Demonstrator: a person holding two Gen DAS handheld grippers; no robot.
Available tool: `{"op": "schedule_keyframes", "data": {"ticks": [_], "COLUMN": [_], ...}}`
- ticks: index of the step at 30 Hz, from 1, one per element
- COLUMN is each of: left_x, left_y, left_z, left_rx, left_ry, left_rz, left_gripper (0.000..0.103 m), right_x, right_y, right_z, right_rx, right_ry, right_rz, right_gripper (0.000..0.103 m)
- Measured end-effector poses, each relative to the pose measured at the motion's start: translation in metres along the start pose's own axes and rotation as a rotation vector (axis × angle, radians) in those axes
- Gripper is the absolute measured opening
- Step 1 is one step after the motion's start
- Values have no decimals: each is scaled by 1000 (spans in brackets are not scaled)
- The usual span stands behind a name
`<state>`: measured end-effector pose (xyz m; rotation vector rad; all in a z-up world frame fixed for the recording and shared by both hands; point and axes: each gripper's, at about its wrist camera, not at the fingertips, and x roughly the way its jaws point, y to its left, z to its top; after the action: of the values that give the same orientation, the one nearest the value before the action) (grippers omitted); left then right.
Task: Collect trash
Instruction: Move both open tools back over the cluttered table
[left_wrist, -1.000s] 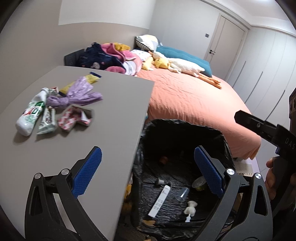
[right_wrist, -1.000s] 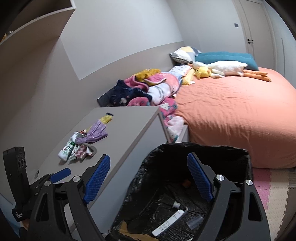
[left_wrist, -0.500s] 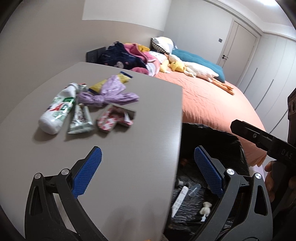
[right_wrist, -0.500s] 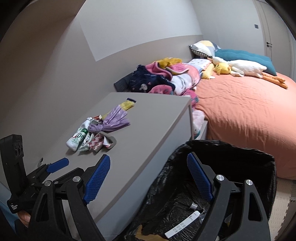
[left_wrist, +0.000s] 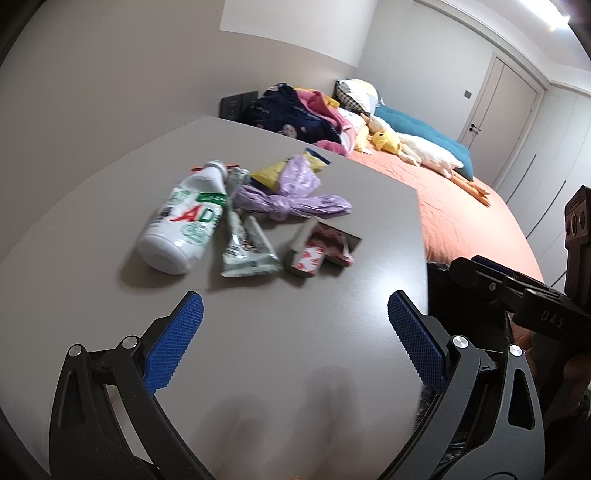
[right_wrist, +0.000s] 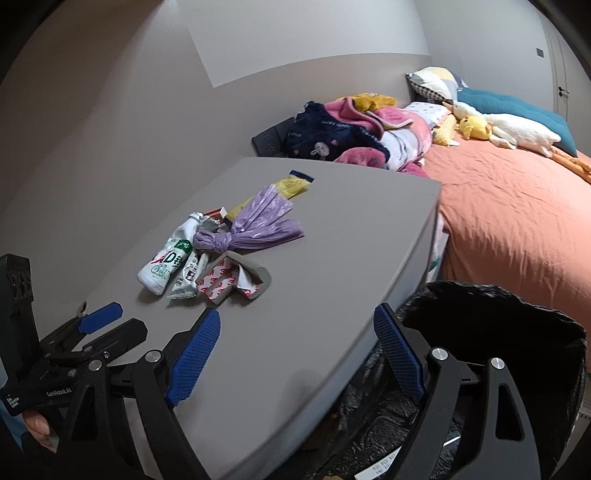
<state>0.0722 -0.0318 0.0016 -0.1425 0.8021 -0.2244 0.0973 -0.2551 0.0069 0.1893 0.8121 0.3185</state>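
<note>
A small heap of trash lies on the grey table: a white bottle with green and red print, a silver-green wrapper, a red-and-white tape backing, a knotted purple bag and a yellow wrapper. My left gripper hovers over the table just short of the heap, open and empty. My right gripper is open and empty too, above the table's near corner, with the bottle and purple bag ahead on its left.
A bin lined with a black bag stands by the table's right edge, with litter inside. Beyond lies a bed with an orange sheet, piled clothes and plush toys. A hand holds each gripper.
Both views have swung left, from over the bin to over the table. The trash heap is now closer and more central. Both grippers stayed open.
</note>
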Motion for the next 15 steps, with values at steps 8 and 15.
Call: {"op": "schedule_keyframes", "data": {"ticks": [8,15], "left_x": [8,22], "left_y": [27,46], "left_z": [9,24], "left_rx": [-21,-7], "left_ry": [4,9], "left_rz": [30,60], "left_gripper": [97,97], "right_x": [31,64], "right_y": [14,26], "right_z": [8,17], "right_rx": [-25,-65], "right_ry": [41,74], "right_rz": [3,0], "right_gripper": [85,85]}}
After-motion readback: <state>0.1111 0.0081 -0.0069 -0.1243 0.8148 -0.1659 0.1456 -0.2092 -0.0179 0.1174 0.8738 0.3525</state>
